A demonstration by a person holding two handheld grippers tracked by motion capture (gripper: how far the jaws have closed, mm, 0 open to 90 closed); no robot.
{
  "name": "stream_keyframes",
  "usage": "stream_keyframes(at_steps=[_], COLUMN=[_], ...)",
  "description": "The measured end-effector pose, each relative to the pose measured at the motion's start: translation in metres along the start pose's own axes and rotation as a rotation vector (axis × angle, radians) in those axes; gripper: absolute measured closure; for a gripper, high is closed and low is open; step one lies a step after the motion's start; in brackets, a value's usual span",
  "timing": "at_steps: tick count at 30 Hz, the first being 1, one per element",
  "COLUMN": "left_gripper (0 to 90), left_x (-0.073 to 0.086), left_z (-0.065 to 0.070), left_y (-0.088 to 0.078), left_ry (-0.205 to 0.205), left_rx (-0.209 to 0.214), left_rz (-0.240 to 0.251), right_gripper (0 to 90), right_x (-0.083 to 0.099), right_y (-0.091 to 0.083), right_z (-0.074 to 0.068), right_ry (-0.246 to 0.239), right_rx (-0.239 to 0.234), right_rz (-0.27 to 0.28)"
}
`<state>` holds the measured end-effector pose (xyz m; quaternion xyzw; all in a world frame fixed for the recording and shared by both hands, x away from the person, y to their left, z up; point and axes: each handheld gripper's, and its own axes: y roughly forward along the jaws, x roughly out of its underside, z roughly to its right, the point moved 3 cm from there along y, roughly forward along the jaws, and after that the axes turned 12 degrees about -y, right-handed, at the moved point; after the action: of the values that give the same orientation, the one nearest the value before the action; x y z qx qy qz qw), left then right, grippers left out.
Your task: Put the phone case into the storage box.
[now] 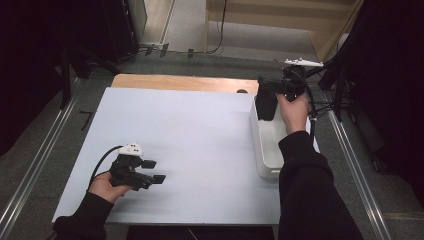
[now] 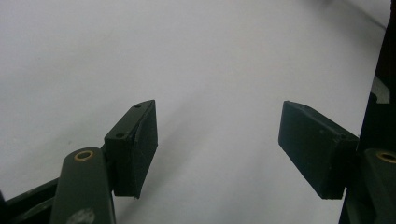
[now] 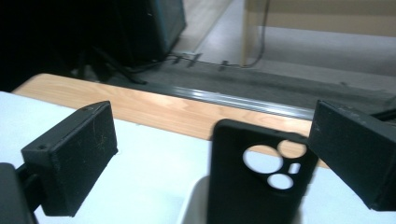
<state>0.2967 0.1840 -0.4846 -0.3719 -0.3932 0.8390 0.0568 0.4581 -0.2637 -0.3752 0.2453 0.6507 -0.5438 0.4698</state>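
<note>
**Phone case standing in the white bin, both grippers with jaws spread**

High view: the left gripper [image 1: 152,171] is resting low over the pale blue table sheet [image 1: 190,130] at about 7 o'clock on the table, its two black jaws standing apart with nothing between them, pointing toward 3 o'clock. The right gripper [image 1: 265,92] is hanging above the far end of the white bin [image 1: 265,160], at about 2 o'clock. A black phone case [image 1: 265,105] is standing upright in that far end, directly beneath the right hand [image 1: 294,111]. A strip of bare wooden tabletop [image 1: 180,81] is showing beyond the sheet at 12 o'clock.

Left gripper view: the left gripper [image 2: 217,140] is holding its jaws spread wide, with bare table sheet [image 2: 210,60] lying between and beyond them.

Right gripper view: the right gripper [image 3: 210,158] is holding its jaws wide apart. The phone case [image 3: 243,186] is standing upright between them, its camera cut-outs facing the lens, closer to the jaw at 3 o'clock and seeming to graze it at the upper corner; the jaw at 9 o'clock is standing well clear. The bin's rim [image 3: 194,200] is showing at 6 o'clock, and the wooden tabletop [image 3: 154,109] is running across behind.
</note>
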Motion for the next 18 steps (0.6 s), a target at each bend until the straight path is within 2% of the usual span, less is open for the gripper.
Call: stream_keyframes(at_steps=[4,9,12,18], left_gripper=[28.7,28.7,28.7,28.7], left_x=[-0.001,-0.001,-0.002,-0.002], left_z=[-0.001,-0.001,-0.001,-0.002], left_y=[0.000,0.000,0.000,-0.001], left_ry=[0.002,-0.004,-0.004,-0.008], left_rx=[0.001,0.006,0.007,0.006], left_rz=[0.000,0.005,0.005,0.007], right_gripper=[0.0,0.0,0.0,0.3], right_x=[0.001,0.005,0.007,0.015], right_y=[-0.006,-0.012,-0.015,-0.023], right_z=[-0.009,-0.020,-0.025,-0.030], right_ry=[-0.010,-0.019,-0.021,-0.035], right_rx=[-0.038,-0.048,-0.074,-0.061], right_rz=[0.014,0.011,0.027,0.021])
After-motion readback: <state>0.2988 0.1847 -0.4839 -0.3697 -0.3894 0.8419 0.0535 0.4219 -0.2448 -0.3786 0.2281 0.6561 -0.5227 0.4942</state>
